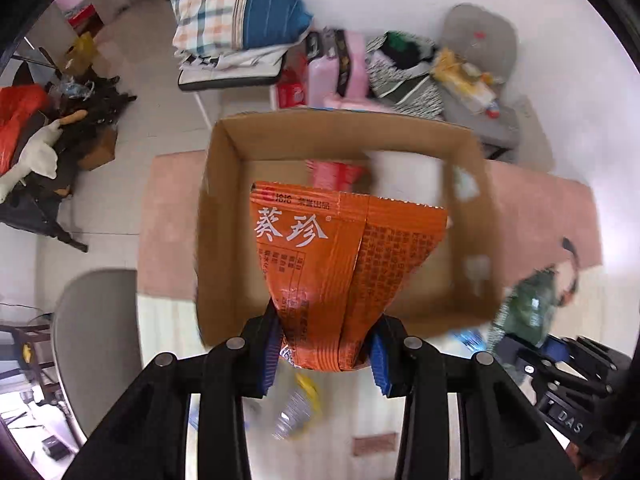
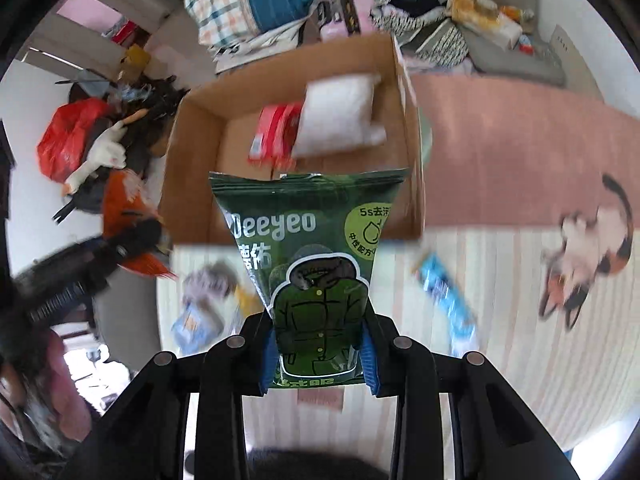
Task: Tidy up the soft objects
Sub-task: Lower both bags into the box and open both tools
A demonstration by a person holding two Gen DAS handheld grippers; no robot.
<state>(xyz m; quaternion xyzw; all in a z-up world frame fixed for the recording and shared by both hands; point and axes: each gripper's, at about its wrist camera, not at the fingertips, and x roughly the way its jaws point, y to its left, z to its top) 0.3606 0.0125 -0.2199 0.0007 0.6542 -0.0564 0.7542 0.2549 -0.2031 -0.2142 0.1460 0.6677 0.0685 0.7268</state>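
1. Your left gripper (image 1: 324,344) had its jaws closed on the bottom end of the orange snack packet (image 1: 340,264), pinching the crimped base so the packet fanned out ahead of the fingers.
2. That packet pointed forward along the fingers, long axis in line with them, its sealed top edge over the open cardboard box (image 1: 224,216); by my reading, you held it low so it could drop in top-first.
3. Your right gripper (image 2: 318,354) had its jaws closed on the lower end of the green Deeyeo wipes pack (image 2: 308,256), again gripping the narrow end and leaving the wide printed face free.
4. The wipes pack also ran lengthwise along the fingers, its top seal aimed at the box's near wall, not yet over the opening as far as I could judge.
5. Inside the box lay a white pillow-like pack (image 2: 340,116) touching a red packet (image 2: 274,132), both toward the far side, so the near floor looked the sensible landing spot.
6. A blue wrapper (image 2: 444,292) lay on the striped tabletop (image 2: 500,340).
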